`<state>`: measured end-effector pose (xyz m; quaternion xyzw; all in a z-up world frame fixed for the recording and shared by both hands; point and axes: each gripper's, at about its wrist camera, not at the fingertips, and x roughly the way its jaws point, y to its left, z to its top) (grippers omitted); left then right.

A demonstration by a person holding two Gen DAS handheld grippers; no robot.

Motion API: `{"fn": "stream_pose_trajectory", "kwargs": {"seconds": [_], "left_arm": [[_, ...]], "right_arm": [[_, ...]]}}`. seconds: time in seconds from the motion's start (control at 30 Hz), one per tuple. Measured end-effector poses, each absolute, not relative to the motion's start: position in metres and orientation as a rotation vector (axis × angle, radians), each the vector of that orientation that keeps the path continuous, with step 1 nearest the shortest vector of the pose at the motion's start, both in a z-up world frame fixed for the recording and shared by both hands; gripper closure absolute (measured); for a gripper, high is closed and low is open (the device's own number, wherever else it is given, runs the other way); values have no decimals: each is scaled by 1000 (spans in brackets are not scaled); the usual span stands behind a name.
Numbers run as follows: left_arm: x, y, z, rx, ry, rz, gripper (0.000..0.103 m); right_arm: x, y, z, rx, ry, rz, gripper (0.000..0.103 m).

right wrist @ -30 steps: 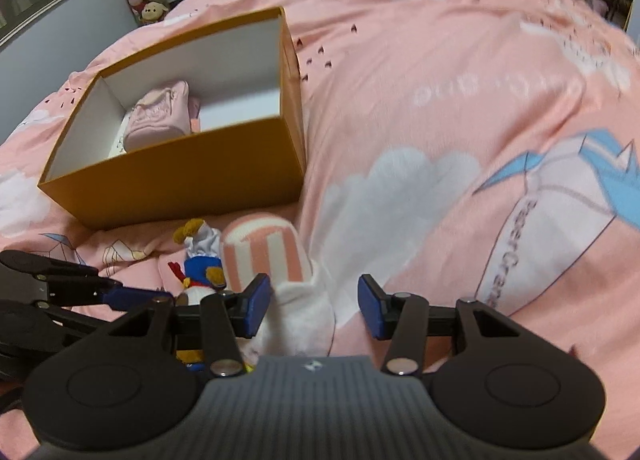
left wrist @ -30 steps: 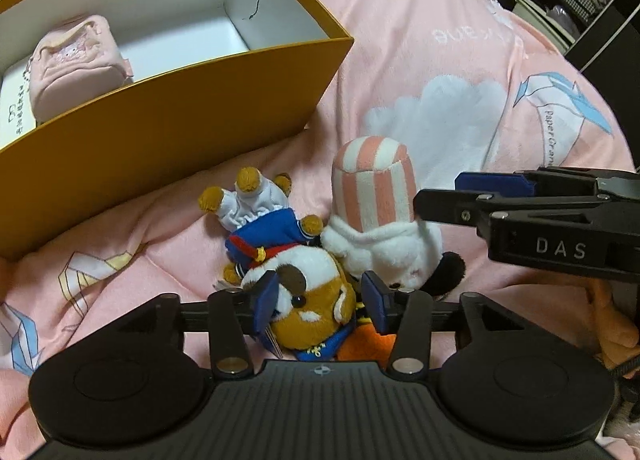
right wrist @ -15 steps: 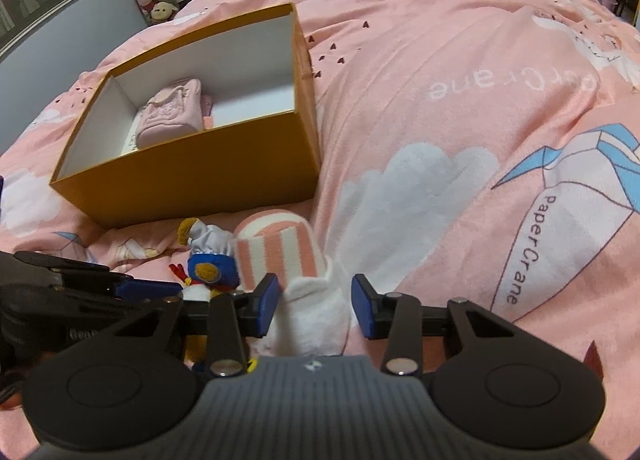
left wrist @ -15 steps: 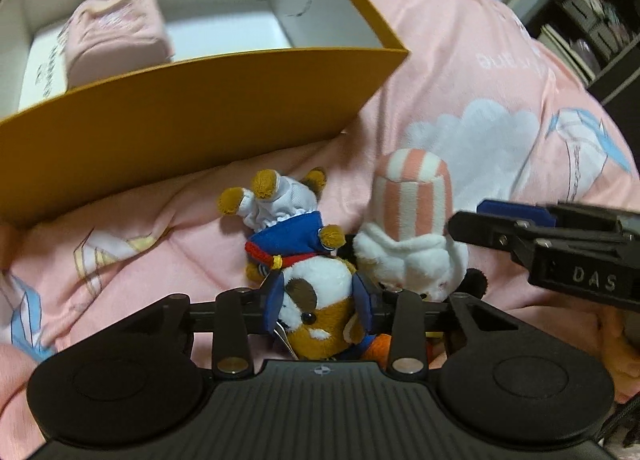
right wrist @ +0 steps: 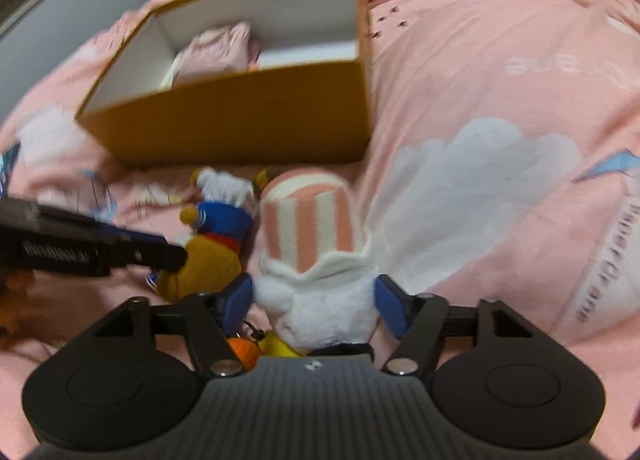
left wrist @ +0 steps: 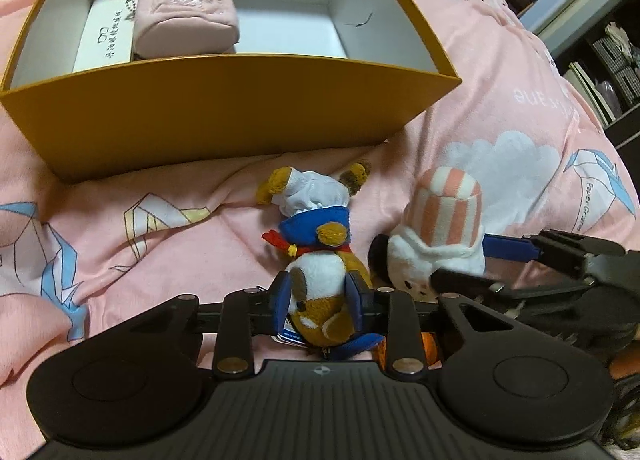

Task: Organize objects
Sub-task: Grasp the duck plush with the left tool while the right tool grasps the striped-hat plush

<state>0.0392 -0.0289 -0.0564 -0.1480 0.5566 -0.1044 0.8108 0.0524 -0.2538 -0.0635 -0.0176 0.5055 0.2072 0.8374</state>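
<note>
A: Our left gripper is closing, pads pinching the brown sailor plush; the right gripper is opening, straddling the striped-hat white plush.

B: Both lie near the orange box. We could snag the neighbouring toy. Faces are hidden, the right view blurred.

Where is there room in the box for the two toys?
The box has bare white floor on its right half, between the pink pouch and the right wall. The left half is taken by the pouch and a white card. In front of the box it is crowded: both toys and both claws.
</note>
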Motion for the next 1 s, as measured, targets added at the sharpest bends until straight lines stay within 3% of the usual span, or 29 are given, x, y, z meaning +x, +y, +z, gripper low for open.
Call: {"fn": "stream_pose_trajectory", "kwargs": {"seconds": [0.07,0.1,0.2,0.47,0.67,1.0], "left_arm": [[39,-28,-56,-315,1192,-219,69],[38,-27,-56,-317,1193,-219,69],[39,-25,-57,-334,1200,-223,69],[46,-21,-58,-411,1221,-257,65],[55,-40,-53,-332,1235,-308,44],[66,-50,-64,-285,1249,-280,44]], "right_arm": [[51,-246,-70,-116,1065,430,31],[52,-243,-72,-142,1057,420,39],[55,-240,-71,-130,1037,429,43],[66,-222,-71,-133,1031,488,44],[76,-240,-73,8,1073,508,44],[84,-250,-82,113,1103,498,44]]}}
